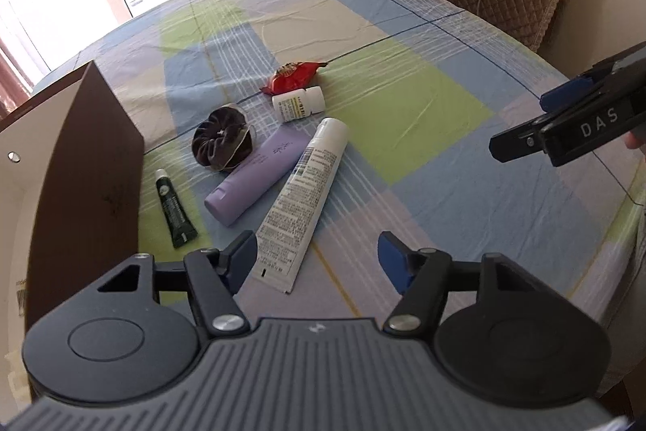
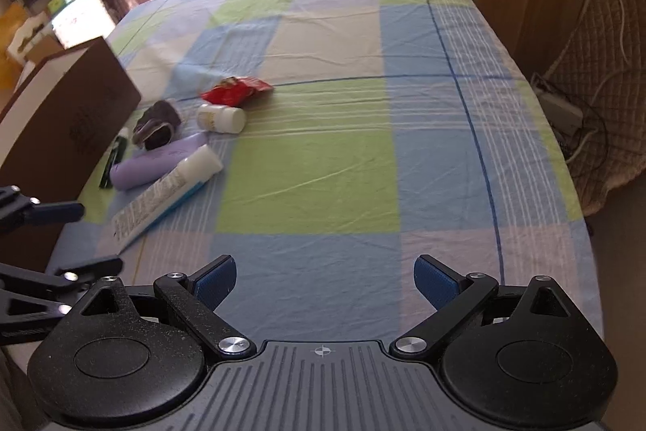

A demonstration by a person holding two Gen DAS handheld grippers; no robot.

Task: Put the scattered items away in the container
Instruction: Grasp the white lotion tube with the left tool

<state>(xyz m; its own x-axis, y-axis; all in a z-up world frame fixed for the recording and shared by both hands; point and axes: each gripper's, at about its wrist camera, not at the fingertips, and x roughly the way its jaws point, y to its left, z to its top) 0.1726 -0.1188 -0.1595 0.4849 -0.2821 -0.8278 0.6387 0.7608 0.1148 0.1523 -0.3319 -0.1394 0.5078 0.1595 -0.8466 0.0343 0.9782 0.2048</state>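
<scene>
6 items clustered on tablecloth [image 1: 403, 95], right of box [image 1: 84, 156], scrunchie [image 1: 222, 142] behind tubes [image 1: 298, 196]

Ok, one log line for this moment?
left gripper: open, above white printed tube | right gripper: open, empty | brown box: beside items | six items on checked cloth

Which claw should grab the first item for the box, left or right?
Left, probably. The open left claw hangs just above the flat end of the white tube, beside the brown box. The right claw, also open, faces bare tablecloth, with the items off to its left.
</scene>
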